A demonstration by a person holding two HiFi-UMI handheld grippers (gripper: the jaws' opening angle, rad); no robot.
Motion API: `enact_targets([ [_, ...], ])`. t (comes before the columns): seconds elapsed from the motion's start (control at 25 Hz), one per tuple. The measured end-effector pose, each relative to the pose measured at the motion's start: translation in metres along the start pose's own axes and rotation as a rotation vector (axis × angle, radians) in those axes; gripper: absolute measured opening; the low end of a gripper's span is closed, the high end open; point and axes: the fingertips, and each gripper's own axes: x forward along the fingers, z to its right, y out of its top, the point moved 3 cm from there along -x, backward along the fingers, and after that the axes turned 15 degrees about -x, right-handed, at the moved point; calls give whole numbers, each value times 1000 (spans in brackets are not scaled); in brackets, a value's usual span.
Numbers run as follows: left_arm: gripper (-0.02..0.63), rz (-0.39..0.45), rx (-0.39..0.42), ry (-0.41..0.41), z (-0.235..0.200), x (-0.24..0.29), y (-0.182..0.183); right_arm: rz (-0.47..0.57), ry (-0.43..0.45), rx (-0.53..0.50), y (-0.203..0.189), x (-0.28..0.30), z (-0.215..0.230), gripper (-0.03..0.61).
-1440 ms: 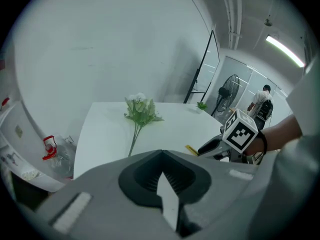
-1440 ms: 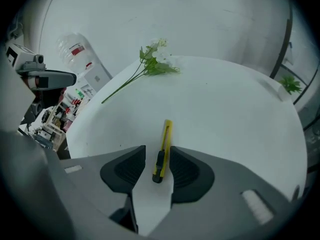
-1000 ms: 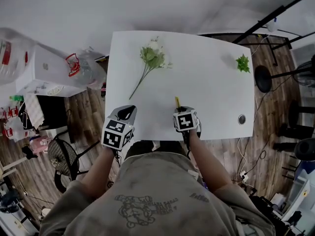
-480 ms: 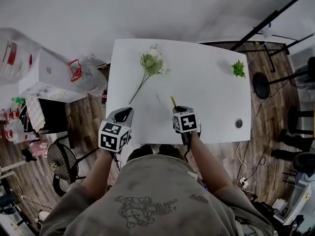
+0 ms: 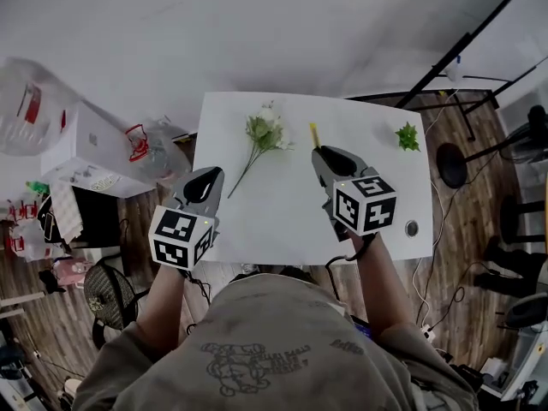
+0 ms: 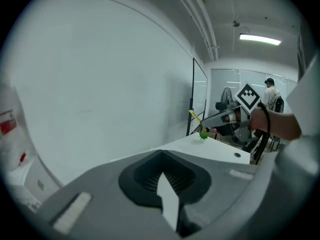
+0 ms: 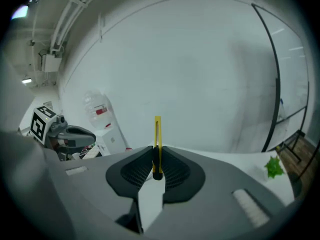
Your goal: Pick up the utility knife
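Note:
The yellow utility knife (image 7: 157, 134) stands upright between the jaws of my right gripper (image 7: 157, 170), which is shut on it. In the head view the knife (image 5: 314, 134) sticks out past the right gripper (image 5: 327, 158), lifted above the white table (image 5: 282, 212). From the left gripper view the knife (image 6: 195, 116) shows far off, held out from the right gripper (image 6: 227, 119). My left gripper (image 6: 161, 171) is shut with nothing in it; it hovers near the table's left edge (image 5: 204, 184).
A white and green artificial flower (image 5: 261, 135) lies on the table's far left part. A small green plant piece (image 5: 408, 136) sits at the far right corner. A round grommet (image 5: 413, 228) marks the right edge. A white box and water bottle (image 5: 34, 110) stand on the floor at left.
My right gripper has risen off the table with the knife in it and moved away from me. The left gripper has lifted too. The view has tilted so the table looks smaller.

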Motion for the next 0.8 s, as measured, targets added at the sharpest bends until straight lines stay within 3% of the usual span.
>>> enact_targets([
  [0.24,0,171,134,-29,26,-30,77,250,-97,-218,109,-68,-1,81],
  [0.4,0,289,190,-44,42,-53,121,406,-140,-289,156,-110,-14,81],
  [0.64,0,407,266,-74,74,-89,166,594,-195,-317,185,-164,-35,81],
  [0.8,0,446,313,-96,92,-104,173,613,-194,-316,179,-180,-46,81],
])
